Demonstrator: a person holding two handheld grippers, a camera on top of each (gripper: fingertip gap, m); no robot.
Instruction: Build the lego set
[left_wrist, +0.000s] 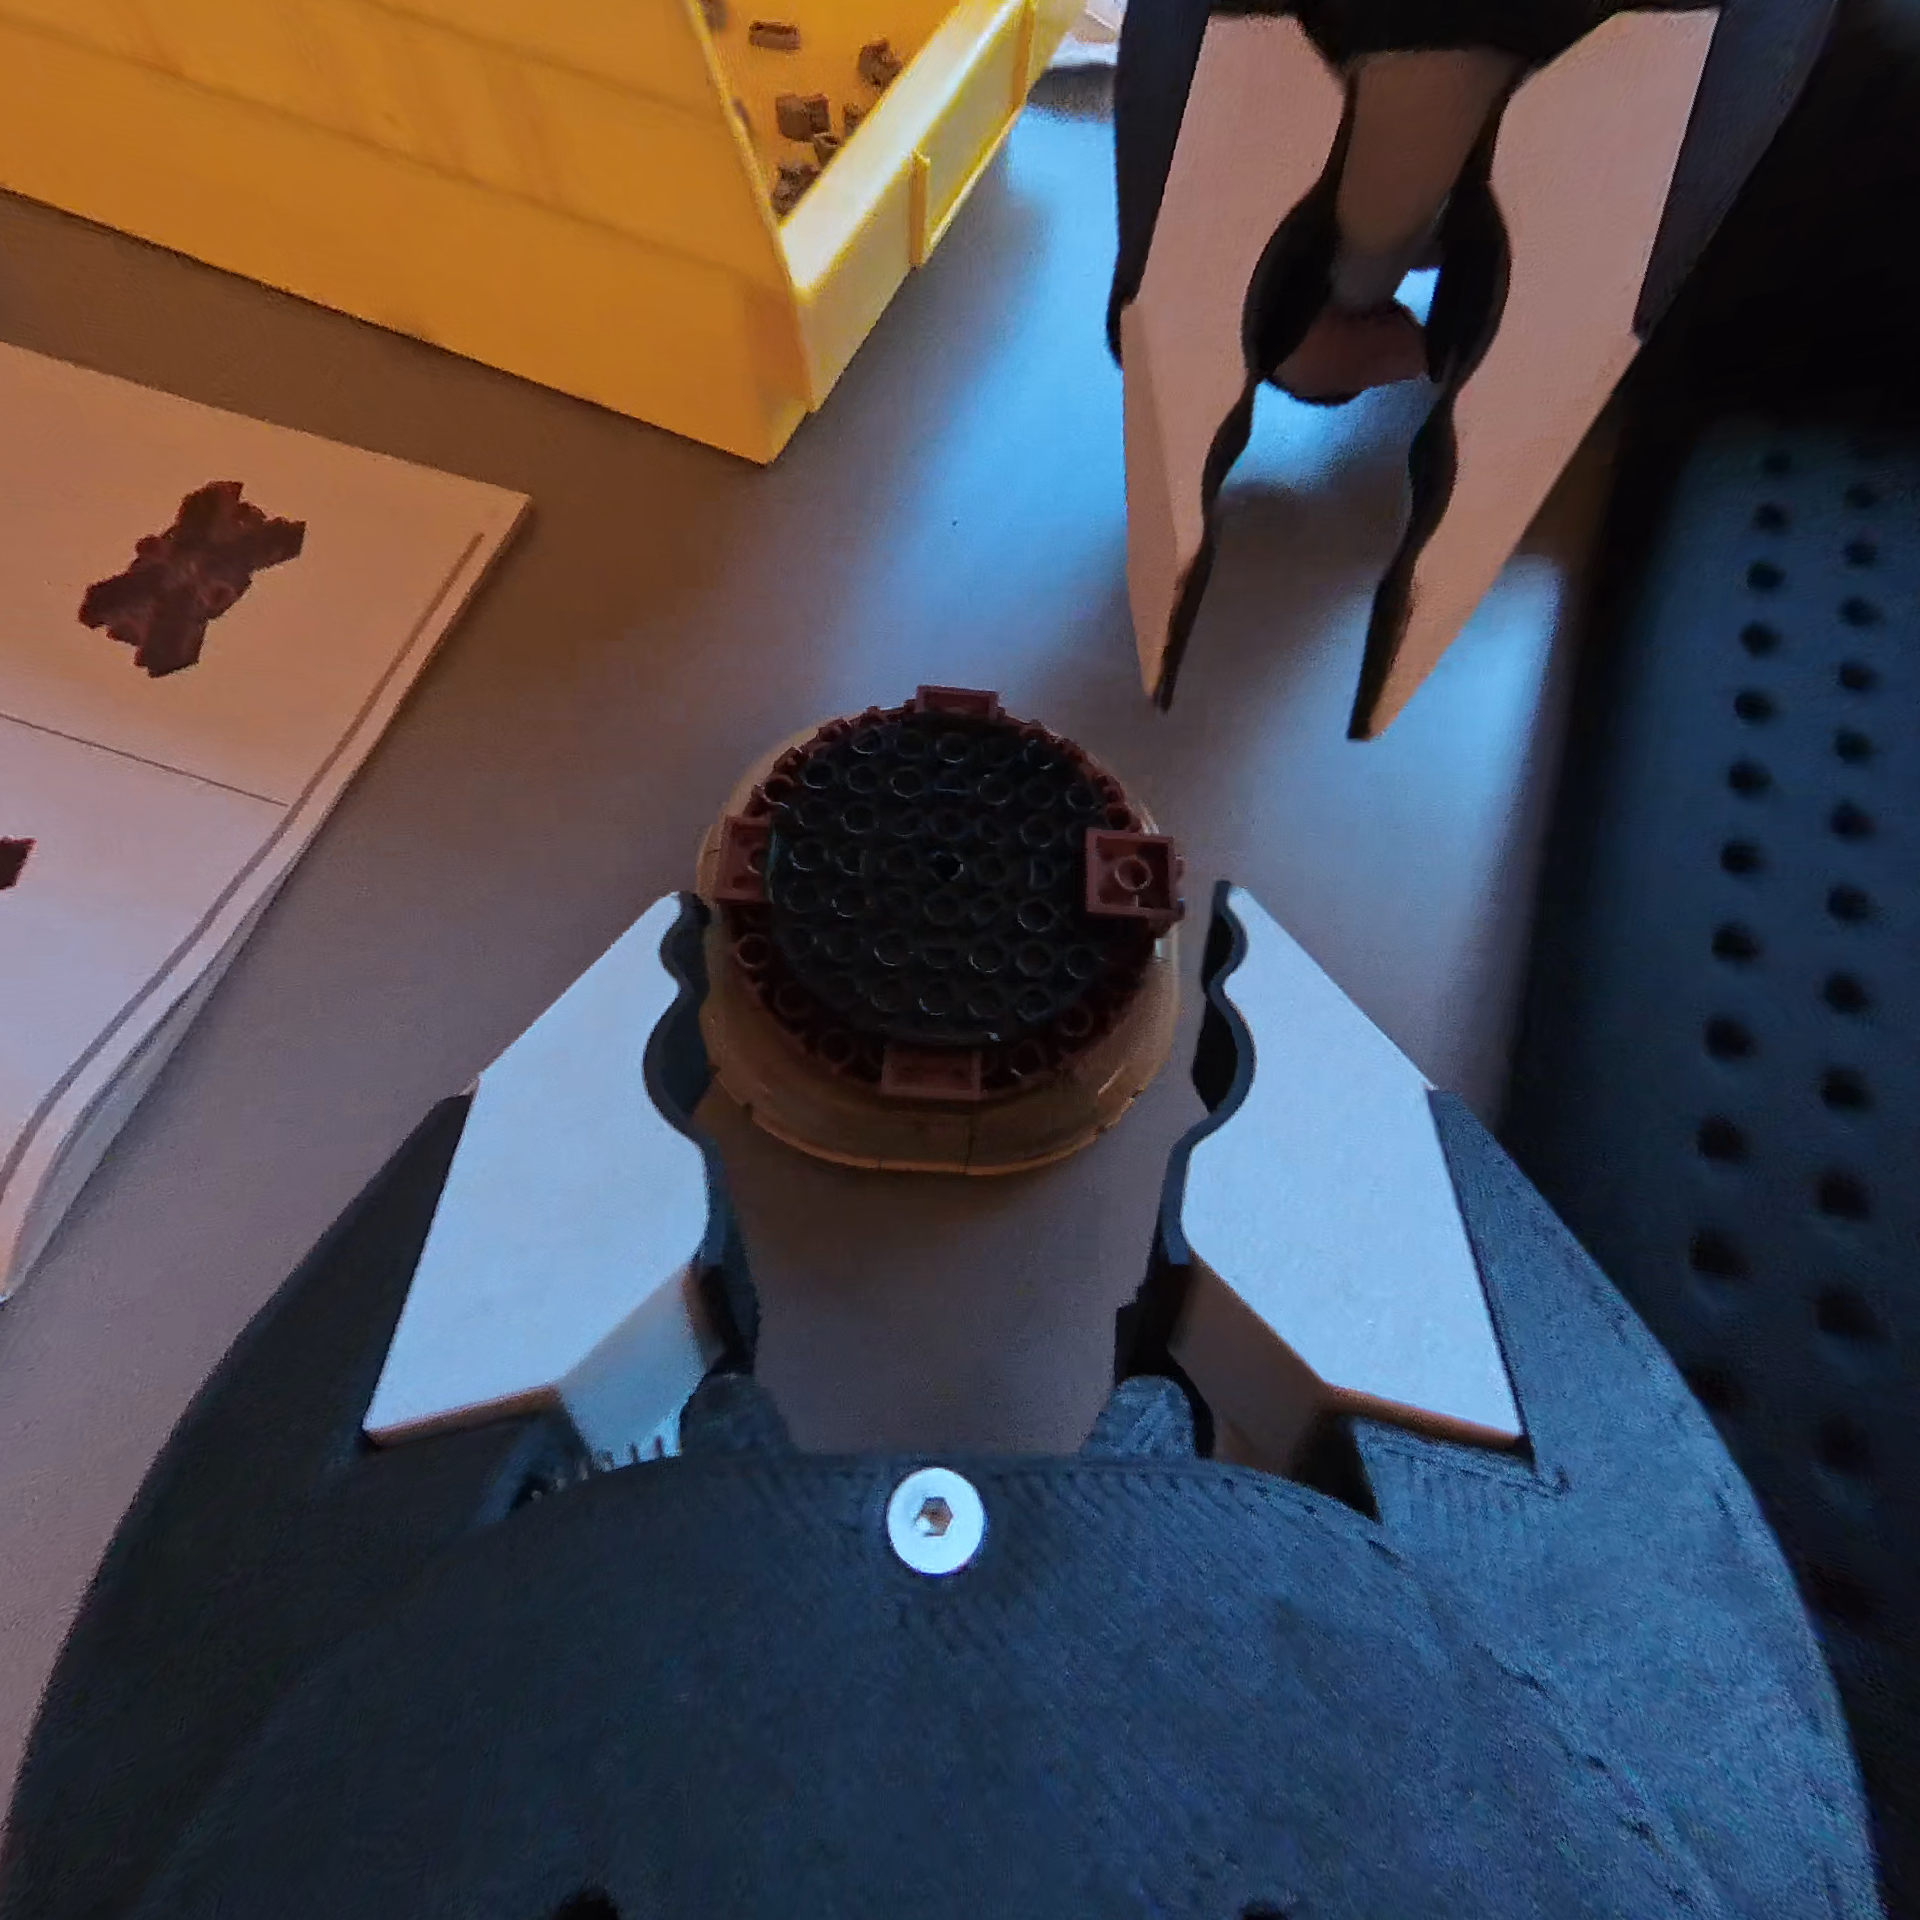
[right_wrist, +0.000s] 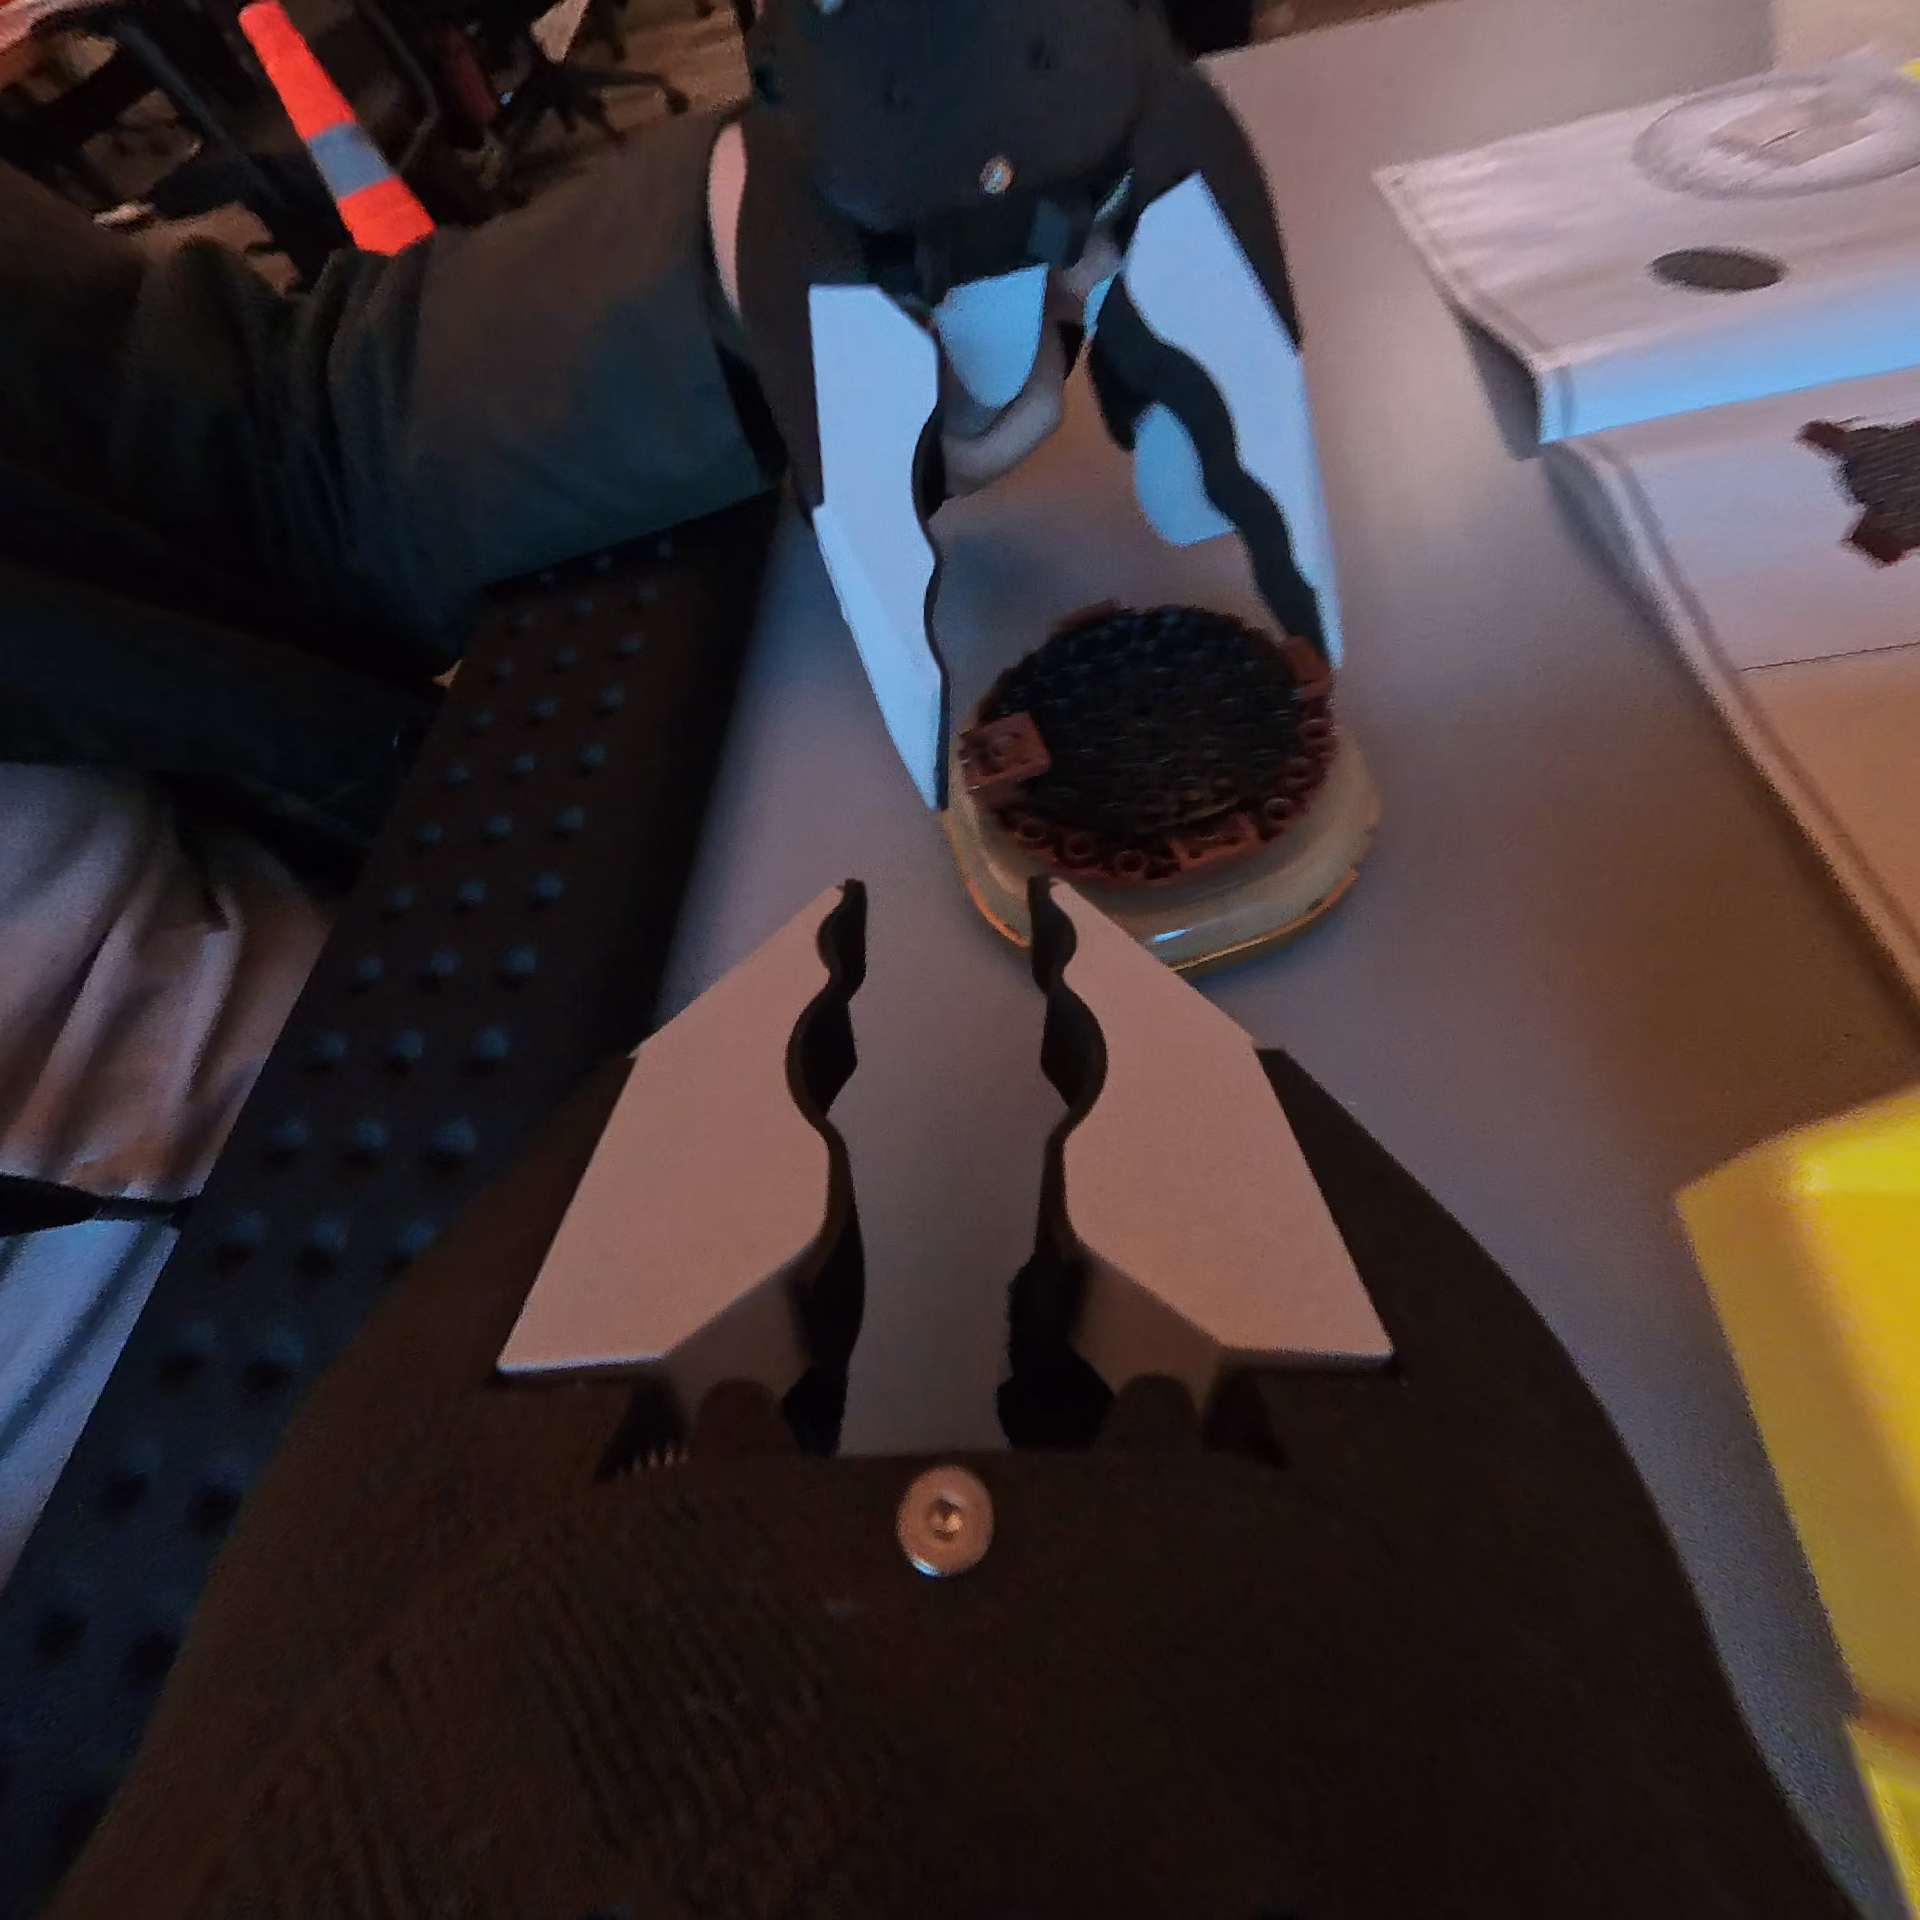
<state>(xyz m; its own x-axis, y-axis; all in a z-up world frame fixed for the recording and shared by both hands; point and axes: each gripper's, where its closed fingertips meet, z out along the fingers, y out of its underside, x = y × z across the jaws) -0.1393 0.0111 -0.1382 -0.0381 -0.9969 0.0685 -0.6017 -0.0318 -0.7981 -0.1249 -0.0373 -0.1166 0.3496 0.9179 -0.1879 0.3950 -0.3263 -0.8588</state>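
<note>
Jaws first: the left gripper (left_wrist: 951, 914) is spread wide, straddling the round lego model (left_wrist: 940, 914) at centre frame, fingers just off its sides, clamping nothing. Over in the right wrist view, the right gripper (right_wrist: 948, 899) is parted a little and empty, with the model (right_wrist: 1153, 769) just ahead of its tips. Left is clearly nearer. It's round, no long axis. Spare bricks wait in the yellow bin (left_wrist: 894, 187), upper left.

Black studded lego disc (left_wrist: 940, 894), reddish-brown rim; yellow bin (left_wrist: 582, 208).
</note>
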